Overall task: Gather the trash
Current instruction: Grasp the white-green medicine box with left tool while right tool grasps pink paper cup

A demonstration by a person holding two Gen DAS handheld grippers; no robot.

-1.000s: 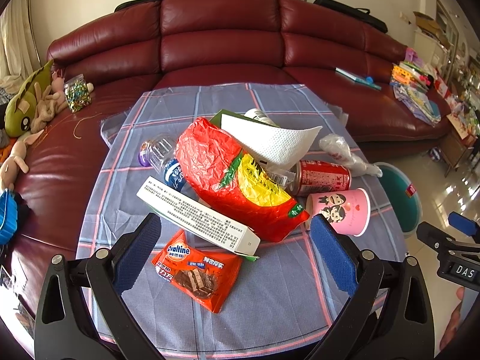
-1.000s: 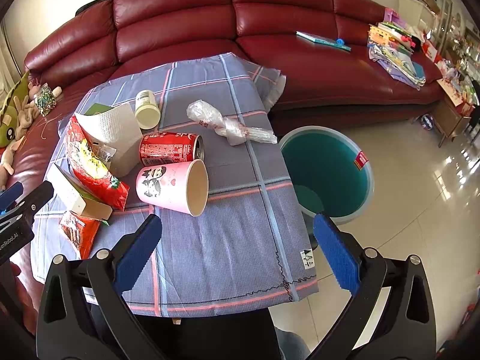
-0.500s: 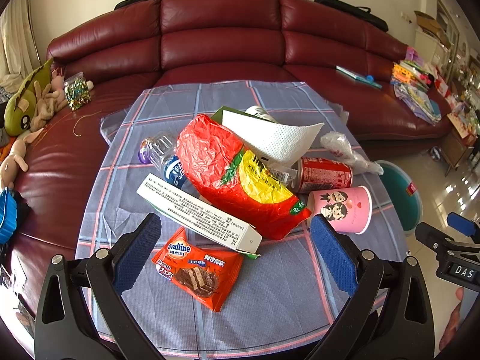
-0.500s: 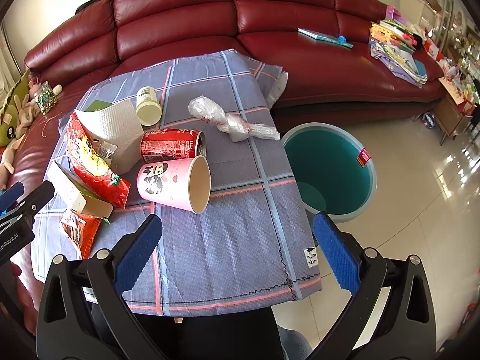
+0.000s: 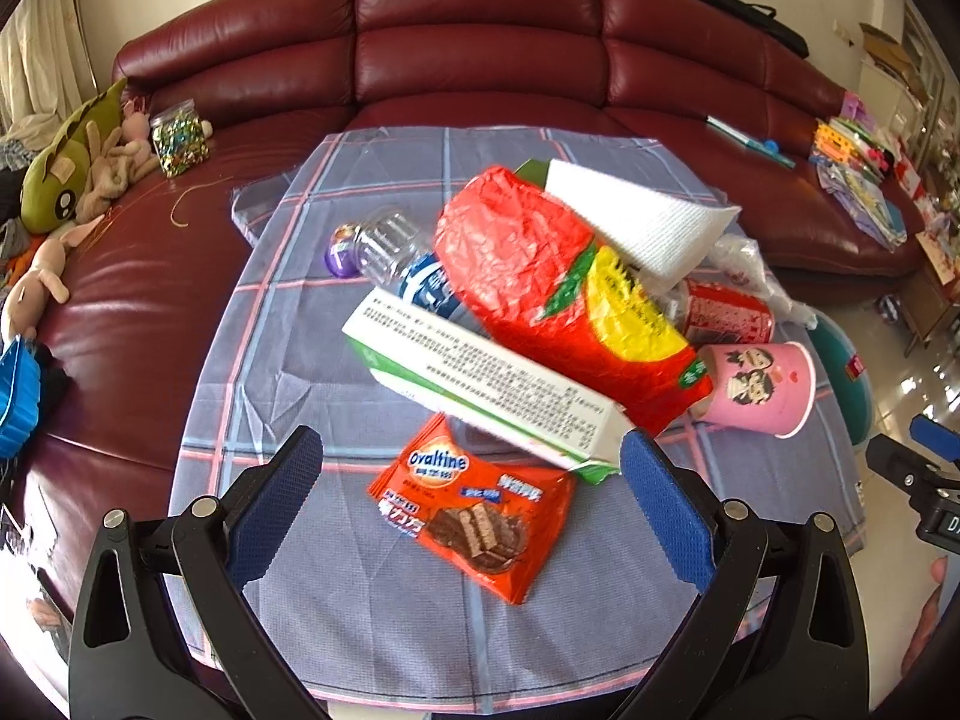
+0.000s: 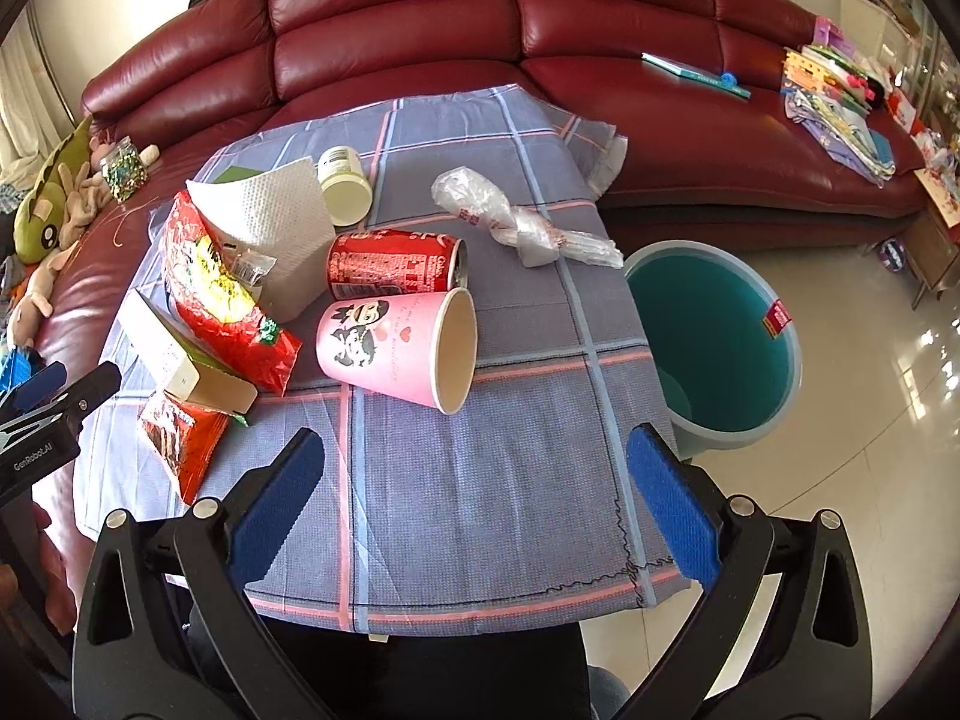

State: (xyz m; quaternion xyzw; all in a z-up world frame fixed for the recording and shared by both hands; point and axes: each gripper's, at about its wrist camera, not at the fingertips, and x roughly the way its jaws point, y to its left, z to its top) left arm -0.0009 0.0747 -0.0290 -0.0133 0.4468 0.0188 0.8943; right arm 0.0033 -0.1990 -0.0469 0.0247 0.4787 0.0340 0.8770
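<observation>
Trash lies on a table under a blue plaid cloth (image 5: 360, 600). My left gripper (image 5: 474, 516) is open, above an orange Ovaltine wrapper (image 5: 474, 510). Behind it lie a white-green carton (image 5: 486, 384), a red-yellow snack bag (image 5: 552, 288), a clear bottle (image 5: 390, 249) and a paper towel (image 5: 636, 222). My right gripper (image 6: 474, 510) is open and empty, short of a pink paper cup (image 6: 390, 342) lying on its side. A red can (image 6: 390, 261), a white tub (image 6: 345, 183) and a crumpled plastic bag (image 6: 516, 222) lie beyond. A teal bin (image 6: 714, 336) stands on the floor at right.
A dark red leather sofa (image 5: 474, 42) curves behind the table. Plush toys (image 5: 72, 174) and a jar (image 5: 180, 138) sit on it at left, books and papers (image 6: 840, 102) at right. Shiny tile floor (image 6: 870, 480) lies to the right.
My left gripper has moved forward and down toward the Ovaltine wrapper and carton. My right gripper has drifted slightly closer to the pink cup. Both stay open.
</observation>
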